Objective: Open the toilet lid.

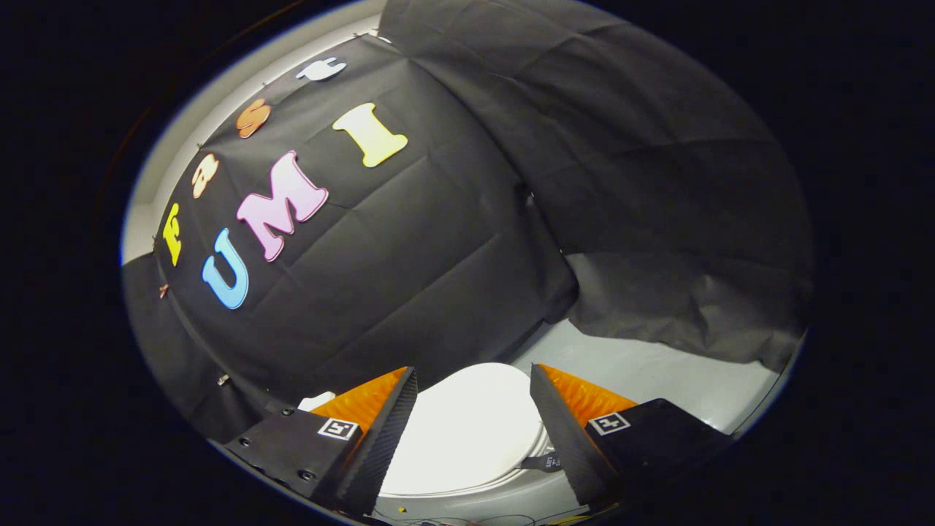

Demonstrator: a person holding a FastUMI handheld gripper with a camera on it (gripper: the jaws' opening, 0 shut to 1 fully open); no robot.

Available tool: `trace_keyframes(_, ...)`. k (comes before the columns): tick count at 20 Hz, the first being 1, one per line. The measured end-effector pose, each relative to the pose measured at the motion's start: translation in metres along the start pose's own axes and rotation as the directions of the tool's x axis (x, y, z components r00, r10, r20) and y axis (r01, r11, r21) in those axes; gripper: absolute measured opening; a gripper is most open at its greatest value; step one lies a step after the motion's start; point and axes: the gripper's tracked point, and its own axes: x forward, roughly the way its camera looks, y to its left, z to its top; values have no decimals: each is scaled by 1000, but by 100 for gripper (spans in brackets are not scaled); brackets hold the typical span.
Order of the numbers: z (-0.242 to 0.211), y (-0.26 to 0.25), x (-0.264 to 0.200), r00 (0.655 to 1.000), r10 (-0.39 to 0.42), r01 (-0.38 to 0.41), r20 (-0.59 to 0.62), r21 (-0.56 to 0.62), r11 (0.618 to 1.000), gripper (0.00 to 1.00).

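Between the two fingers, low and ahead: toilet lid (467,427), white, oval, lying closed and flat on the toilet. Surface smooth and brightly lit, no mark or damage visible. Small dark strap or tab (542,462) at the lid's rim, just beside the inner edge of the right finger; contact with that finger not determinable. Narrow band of the toilet body (504,488) visible beneath the lid's near rim.

Gripper (473,380) open wide, fingers (387,431) well apart, one to each side of the lid, holding nothing. Fingertips above the lid's far half; no contact with the lid evident. Square printed marker (337,429) on the left finger block, a matching one on the right.

Small white object (315,401) just behind the left finger, partly hidden, identity not determinable.

Pale grey floor (657,369) beyond and to the right of the lid, extending up to the cloth hem.

Black cloth wall (409,285) behind the toilet, creased, pinned at several points along its left margin. Second black cloth panel (643,183) to the right, overlapping the first and draping in folds onto the floor.

Pale wall or ceiling surface (212,95) above the cloth at upper left
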Motion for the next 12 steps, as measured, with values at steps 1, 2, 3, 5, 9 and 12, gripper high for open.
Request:
trace_keyframes(1,-7,-13,6,1000,-7,7,-17,26,1000,98)
trace_keyframes(2,-14,-24,9,999,-16,18,-34,54,998,99)
trace_keyframes(3,-20,-35,14,998,-24,28,-50,85,996,98)
trace_keyframes(5,-29,-56,18,997,-27,39,-74,166,985,97)
trace_keyframes(9,-69,-93,30,987,-54,96,-152,283,954,97)
trace_keyframes(12,-108,-107,35,968,-63,145,-243,336,931,98)
